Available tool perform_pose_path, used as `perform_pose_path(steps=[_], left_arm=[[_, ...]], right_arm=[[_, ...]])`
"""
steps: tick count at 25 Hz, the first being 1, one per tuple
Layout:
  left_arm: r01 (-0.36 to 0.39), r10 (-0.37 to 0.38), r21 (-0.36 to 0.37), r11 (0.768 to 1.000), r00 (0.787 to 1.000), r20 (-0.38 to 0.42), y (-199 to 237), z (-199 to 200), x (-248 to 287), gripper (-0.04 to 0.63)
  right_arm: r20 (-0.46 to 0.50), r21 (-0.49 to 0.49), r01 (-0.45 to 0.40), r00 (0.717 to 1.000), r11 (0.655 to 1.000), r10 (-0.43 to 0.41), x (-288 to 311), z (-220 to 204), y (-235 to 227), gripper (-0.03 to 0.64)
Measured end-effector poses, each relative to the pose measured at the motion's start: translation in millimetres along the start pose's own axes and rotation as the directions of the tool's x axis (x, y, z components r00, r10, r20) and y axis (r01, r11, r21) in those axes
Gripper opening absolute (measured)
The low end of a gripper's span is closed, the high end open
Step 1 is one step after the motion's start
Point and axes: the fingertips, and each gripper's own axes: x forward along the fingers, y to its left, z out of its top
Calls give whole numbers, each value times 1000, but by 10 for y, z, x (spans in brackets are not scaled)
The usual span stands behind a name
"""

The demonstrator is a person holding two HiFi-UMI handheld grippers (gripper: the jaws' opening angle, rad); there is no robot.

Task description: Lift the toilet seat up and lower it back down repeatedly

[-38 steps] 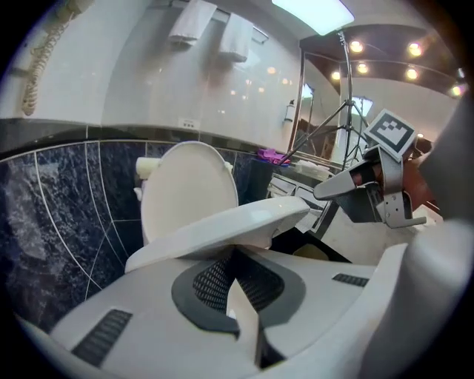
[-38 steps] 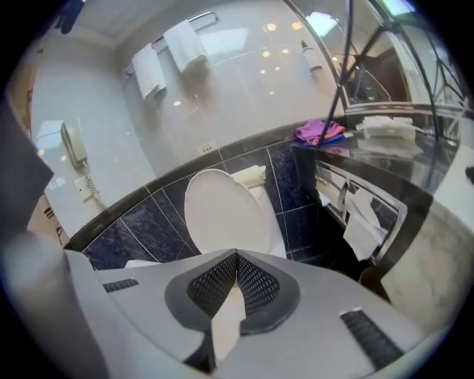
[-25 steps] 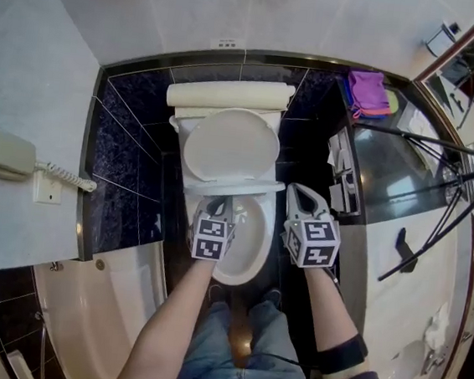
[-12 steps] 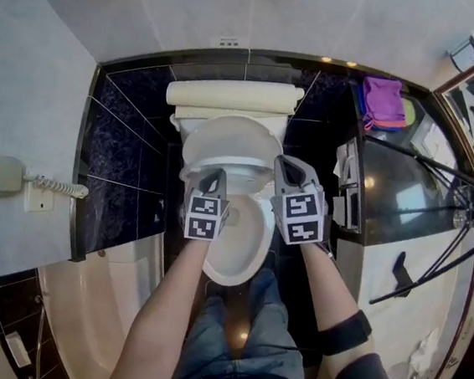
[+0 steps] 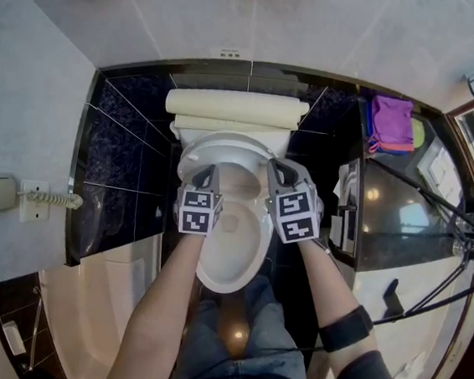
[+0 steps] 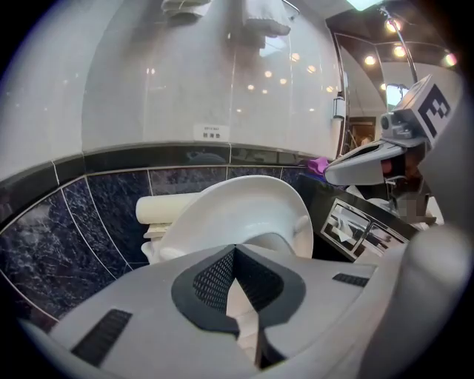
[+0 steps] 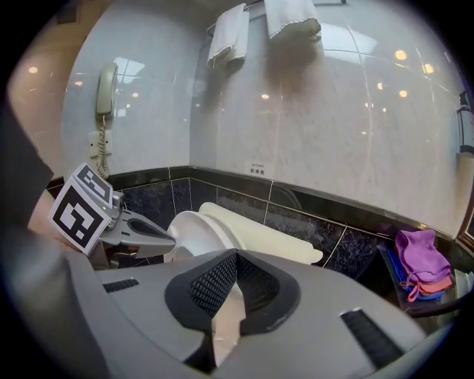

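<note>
Two grippers work at the toilet together. The left gripper point(image 5: 208, 171) has its jaws closed, the pads meeting at the tips with nothing pinched between them. The right gripper point(image 5: 275, 165) is closed and empty in the same way. Just ahead of both pairs of tips stands the toilet seat point(image 5: 229, 146), tilted up off the toilet bowl point(image 5: 234, 260). Its front rim lies against the tips, the left gripper's toward the rim's left part and the right gripper's toward its right. Whether the tips sit under the rim or only beside it cannot be told. In the left gripper view the seat point(image 6: 244, 211) rises directly beyond and above the closed jaws, with the right gripper point(image 6: 331, 172) off to their right. In the right gripper view the seat point(image 7: 189, 231) lies ahead and left of the jaws. The cream tank point(image 7: 281, 244) is straight beyond them, and a purple cloth point(image 7: 421, 257) is far off to their right.
</note>
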Motion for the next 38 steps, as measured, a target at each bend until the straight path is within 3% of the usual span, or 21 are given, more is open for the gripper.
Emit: perform_pose_path(steps=[14,30,38], left_arm=[[40,-41,37,999,999,34,-156,172,-379,-12],[153,-175,162,975,976,127,-602,140,-2568,-12],[124,-152,169,978,974,166,-1000,-169,-3306,-12]], right_arm=[[-19,1,-3,1000,1000,3,-133,82,137,17],[26,33,58,998,998,-59,-1759,454,1474,17],[67,39,45,997,998,-48,-2540,220,1768,17]])
